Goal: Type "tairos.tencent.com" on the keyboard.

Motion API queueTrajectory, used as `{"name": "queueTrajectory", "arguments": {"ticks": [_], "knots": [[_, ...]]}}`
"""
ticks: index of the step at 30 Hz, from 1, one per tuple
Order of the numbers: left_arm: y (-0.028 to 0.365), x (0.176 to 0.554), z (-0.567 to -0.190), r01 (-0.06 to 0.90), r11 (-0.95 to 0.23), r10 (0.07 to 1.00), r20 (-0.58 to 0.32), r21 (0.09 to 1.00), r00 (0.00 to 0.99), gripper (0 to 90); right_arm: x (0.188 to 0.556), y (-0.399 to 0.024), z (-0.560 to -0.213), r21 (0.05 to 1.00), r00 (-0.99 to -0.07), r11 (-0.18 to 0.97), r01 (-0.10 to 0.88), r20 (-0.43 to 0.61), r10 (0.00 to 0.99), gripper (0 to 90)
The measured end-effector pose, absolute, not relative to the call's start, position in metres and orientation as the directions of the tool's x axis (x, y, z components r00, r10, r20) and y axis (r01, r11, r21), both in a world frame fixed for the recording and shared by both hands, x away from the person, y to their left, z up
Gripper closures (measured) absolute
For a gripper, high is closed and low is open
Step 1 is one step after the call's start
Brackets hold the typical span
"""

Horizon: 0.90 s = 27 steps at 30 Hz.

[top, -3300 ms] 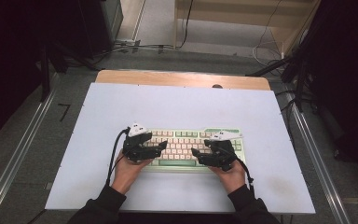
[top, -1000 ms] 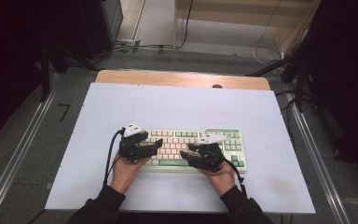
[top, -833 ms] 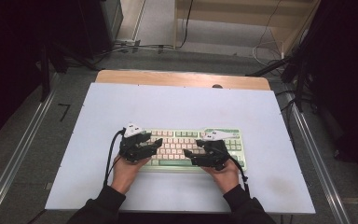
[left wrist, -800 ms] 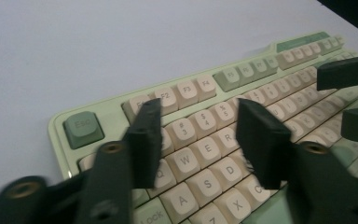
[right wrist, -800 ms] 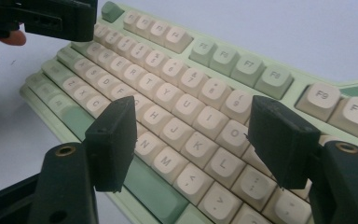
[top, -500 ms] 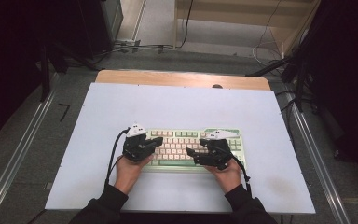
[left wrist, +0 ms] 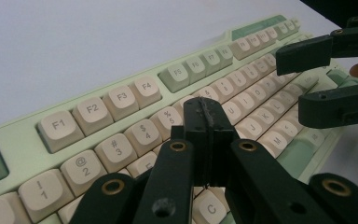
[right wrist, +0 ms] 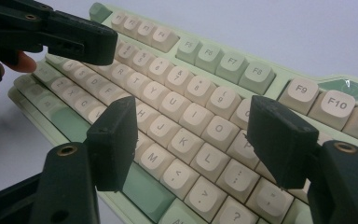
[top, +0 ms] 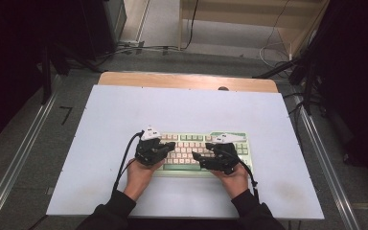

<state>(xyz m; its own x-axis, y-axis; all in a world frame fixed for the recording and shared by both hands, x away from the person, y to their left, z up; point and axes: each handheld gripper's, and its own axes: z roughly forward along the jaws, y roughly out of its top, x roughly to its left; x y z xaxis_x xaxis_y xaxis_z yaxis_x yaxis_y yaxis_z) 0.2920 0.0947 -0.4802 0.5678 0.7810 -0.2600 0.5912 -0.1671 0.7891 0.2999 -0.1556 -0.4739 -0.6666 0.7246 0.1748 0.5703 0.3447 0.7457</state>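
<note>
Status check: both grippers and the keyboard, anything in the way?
Left gripper shut, empty, over the number row. Right gripper open, jaws astride the letter keys, nothing held. Keyboard flat on the white table. No obstruction around it.

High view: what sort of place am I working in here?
Probably a lab or recording workspace: a white-topped table holding a lone keyboard, metal rails along the floor beside it, and cables trailing across the floor behind.
</note>
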Motion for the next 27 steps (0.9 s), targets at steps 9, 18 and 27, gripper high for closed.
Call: {"name": "queueTrajectory", "arguments": {"ticks": [9, 18, 27], "knots": [[0.086, 0.298, -0.484, 0.607, -0.176, 0.779, -0.268, 0.775, 0.567, 90.0, 0.300, -0.156, -0.475, 0.743, -0.666, 0.349, 0.572, 0.172, 0.726, 31.7], [0.081, 0.302, -0.489, 0.622, -0.209, 0.781, -0.254, 0.754, 0.570, 90.0, 0.300, -0.156, -0.475, 0.742, -0.664, 0.349, 0.572, 0.170, 0.728, 31.8], [0.081, 0.303, -0.489, 0.629, -0.209, 0.783, -0.257, 0.749, 0.567, 90.0, 0.300, -0.157, -0.476, 0.741, -0.663, 0.347, 0.575, 0.172, 0.729, 31.8]]}}
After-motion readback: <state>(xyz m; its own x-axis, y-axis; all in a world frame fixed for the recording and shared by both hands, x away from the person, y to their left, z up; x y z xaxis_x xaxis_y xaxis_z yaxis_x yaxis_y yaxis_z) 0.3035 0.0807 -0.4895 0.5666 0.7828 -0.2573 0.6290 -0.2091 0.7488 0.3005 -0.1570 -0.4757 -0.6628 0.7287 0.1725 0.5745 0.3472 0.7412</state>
